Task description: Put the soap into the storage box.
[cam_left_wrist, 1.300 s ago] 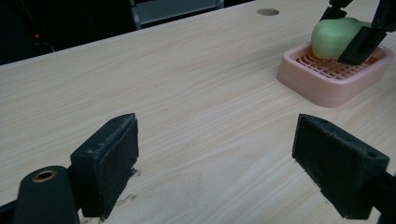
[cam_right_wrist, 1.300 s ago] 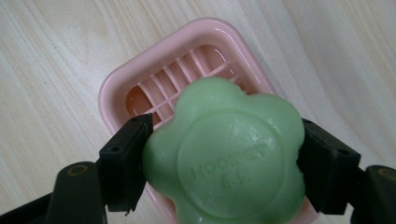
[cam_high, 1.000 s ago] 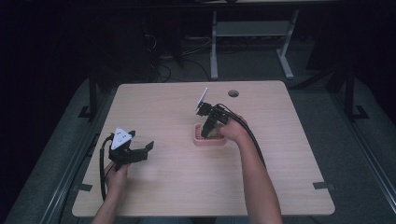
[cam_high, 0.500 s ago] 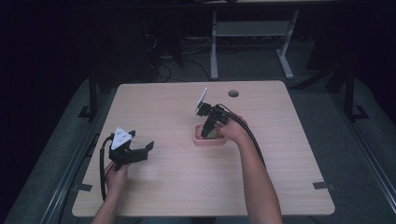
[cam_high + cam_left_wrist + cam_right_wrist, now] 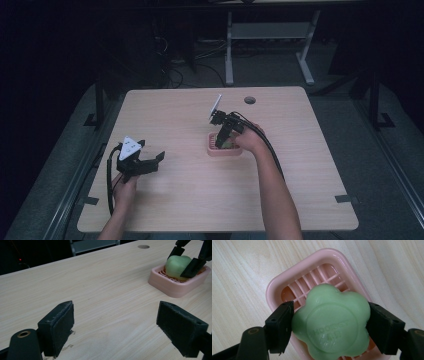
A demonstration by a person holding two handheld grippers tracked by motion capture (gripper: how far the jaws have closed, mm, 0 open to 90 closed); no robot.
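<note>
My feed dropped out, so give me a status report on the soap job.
Right gripper shut on green soap, over the pink soap dish. Left gripper open, idle above bare table. Nothing in the way.

The dish [image 5: 224,148] sits on the counter [image 5: 190,200] a little right of its middle. The soap [image 5: 331,321] lies in the dish, on its slatted floor, between the jaws of the right tool [image 5: 223,141], which reaches into the dish from the person's side and touches the soap on two opposite sides. The left tool [image 5: 142,165] is over the counter's left part, well apart from the dish and nearer the person's edge. Seen from the left tool, the dish lies ahead and to the right. A round hole [image 5: 250,100] lies in the counter behind the dish, near the far edge. Behind the counter stands a frame [image 5: 270,45] on the floor.
</note>
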